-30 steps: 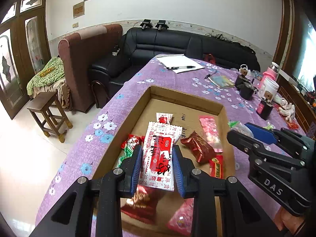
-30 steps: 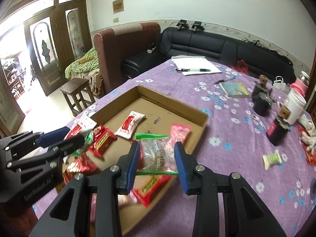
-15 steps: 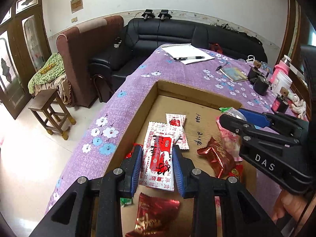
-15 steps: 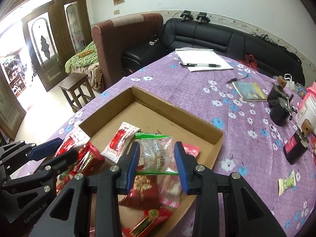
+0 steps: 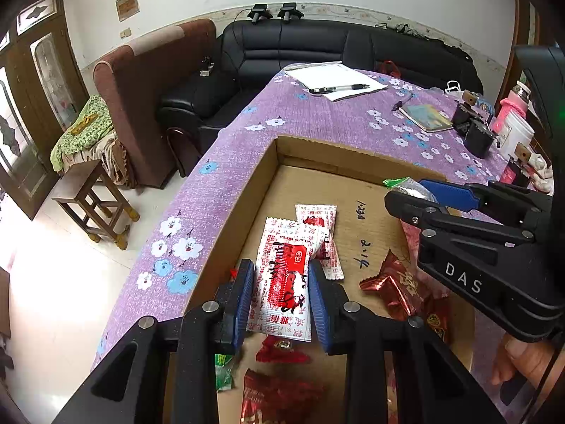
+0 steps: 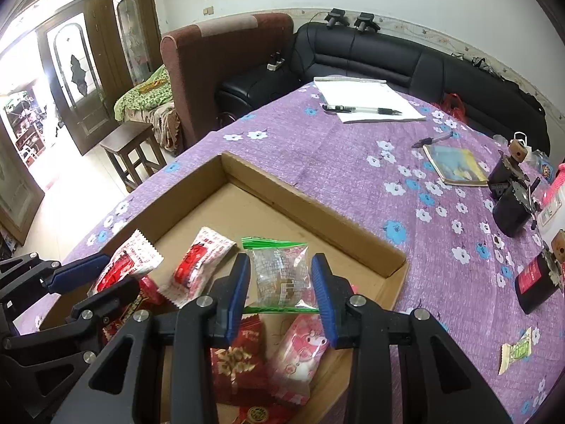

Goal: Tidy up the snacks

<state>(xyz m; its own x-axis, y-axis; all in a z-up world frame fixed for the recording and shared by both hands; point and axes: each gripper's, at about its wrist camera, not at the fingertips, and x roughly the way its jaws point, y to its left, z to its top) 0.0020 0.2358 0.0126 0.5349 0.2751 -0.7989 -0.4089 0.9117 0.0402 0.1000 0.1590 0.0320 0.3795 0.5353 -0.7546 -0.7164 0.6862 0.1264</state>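
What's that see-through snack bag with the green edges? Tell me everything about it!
The clear packet is crinkly see-through plastic with green crimped strips along its top and bottom. Something brownish shows inside, with small print on the front. The right gripper is shut on it, a blue pad pressing each side, holding it upright over the cardboard box, above a red packet and a pink packet. It looks sealed.

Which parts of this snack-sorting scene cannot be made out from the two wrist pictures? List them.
- Left wrist view: snacks at the near end of the cardboard box lie hidden behind the left hand-held gripper.
- Left wrist view: handwriting on the box floor is too small to read.
- Right wrist view: the red packet is partly covered by the right hand-held gripper.
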